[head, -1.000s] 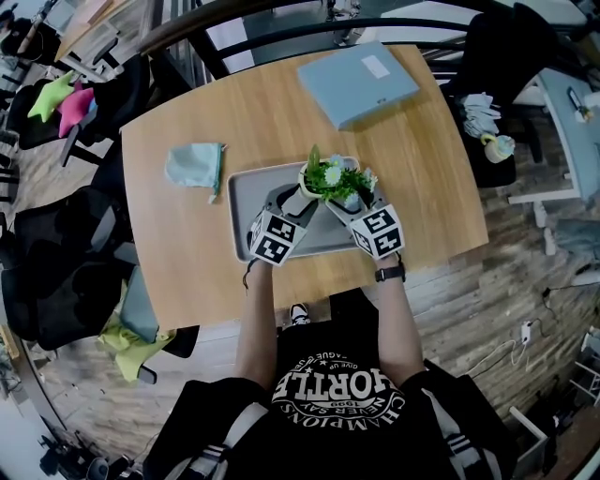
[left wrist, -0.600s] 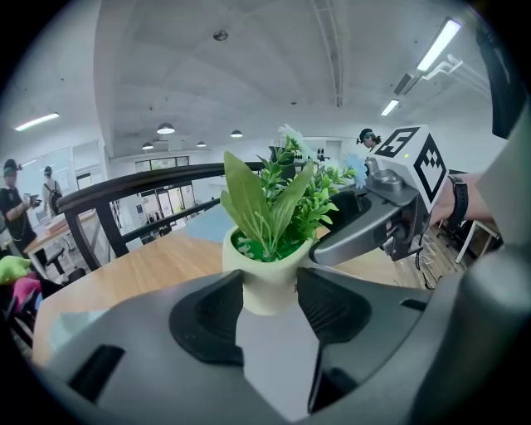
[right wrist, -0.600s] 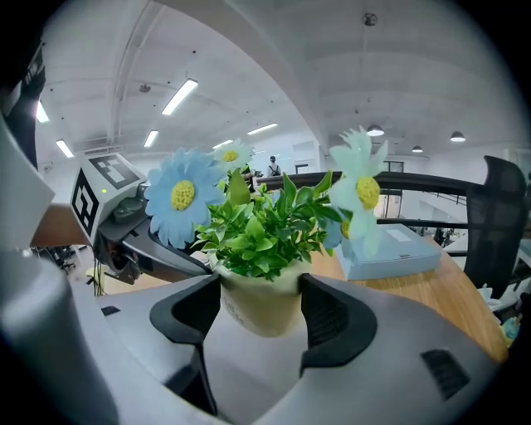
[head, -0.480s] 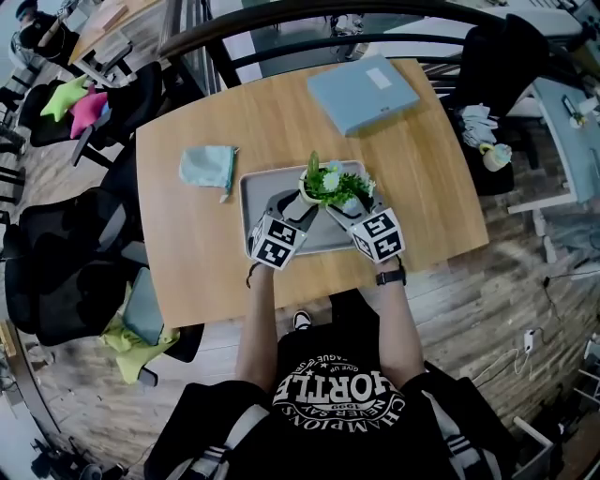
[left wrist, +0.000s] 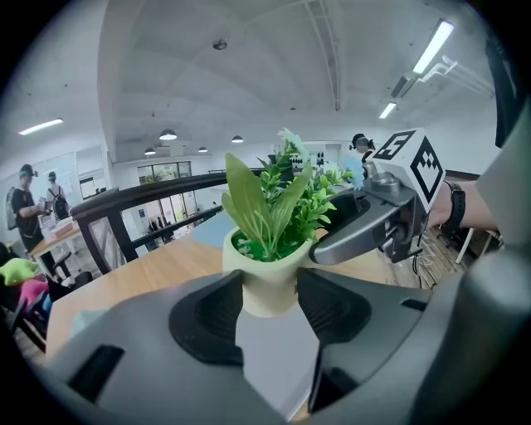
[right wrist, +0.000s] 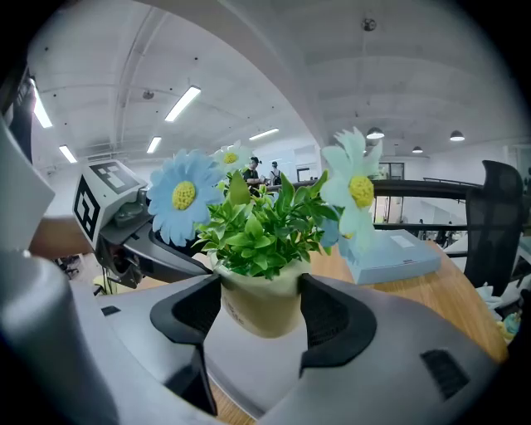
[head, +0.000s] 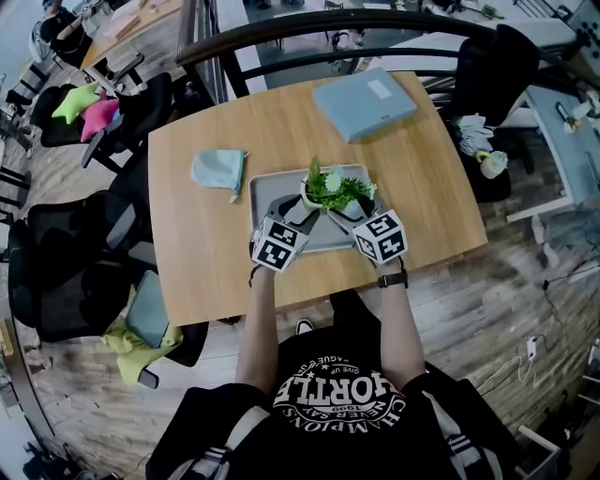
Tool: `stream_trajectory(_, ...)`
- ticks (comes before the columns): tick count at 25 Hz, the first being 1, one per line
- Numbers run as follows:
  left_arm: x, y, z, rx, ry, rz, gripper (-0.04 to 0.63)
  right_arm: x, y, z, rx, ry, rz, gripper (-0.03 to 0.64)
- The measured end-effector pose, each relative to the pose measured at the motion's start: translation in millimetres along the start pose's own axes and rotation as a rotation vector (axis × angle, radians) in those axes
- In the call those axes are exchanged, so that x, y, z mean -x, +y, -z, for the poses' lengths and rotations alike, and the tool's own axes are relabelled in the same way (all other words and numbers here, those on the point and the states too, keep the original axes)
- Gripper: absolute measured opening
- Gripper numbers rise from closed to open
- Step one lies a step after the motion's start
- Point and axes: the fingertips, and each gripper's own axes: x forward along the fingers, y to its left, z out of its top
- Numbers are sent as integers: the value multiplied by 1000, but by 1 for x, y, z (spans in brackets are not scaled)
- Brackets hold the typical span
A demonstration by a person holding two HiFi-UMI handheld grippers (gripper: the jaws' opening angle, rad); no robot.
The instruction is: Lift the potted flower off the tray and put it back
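The potted flower [head: 330, 187], a cream pot with green leaves and pale blue daisies, hangs just above the grey tray [head: 265, 187] on the wooden table. My left gripper [head: 302, 204] holds the pot from the left, and my right gripper [head: 349, 208] holds it from the right. In the left gripper view both pads press the pot [left wrist: 267, 286] low on its sides, and the tray [left wrist: 274, 357] shows beneath it. The right gripper view has the pot [right wrist: 259, 303] squeezed between its pads, with the left gripper's fingers [right wrist: 170, 264] touching it from the far side.
A light blue cloth [head: 217, 169] lies left of the tray. A flat blue box [head: 364, 101] sits at the table's far right. Black chairs [head: 66, 262] stand left of the table, a dark railing [head: 328, 23] runs behind it, and the near table edge lies close to my wrists.
Both grippers have risen a little together with the pot between them. The grip looks the same throughout.
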Motion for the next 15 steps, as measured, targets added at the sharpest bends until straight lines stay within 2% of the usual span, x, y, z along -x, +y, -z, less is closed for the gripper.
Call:
stream_trajectory(11,46,-11,-24,-45,-33,-20,222,27,30,-26,7,-31,-4,316)
stream_trajectory(15,61,-18,-26,-34,-36,-29,222,37,42,-32,29,-33,-9,315)
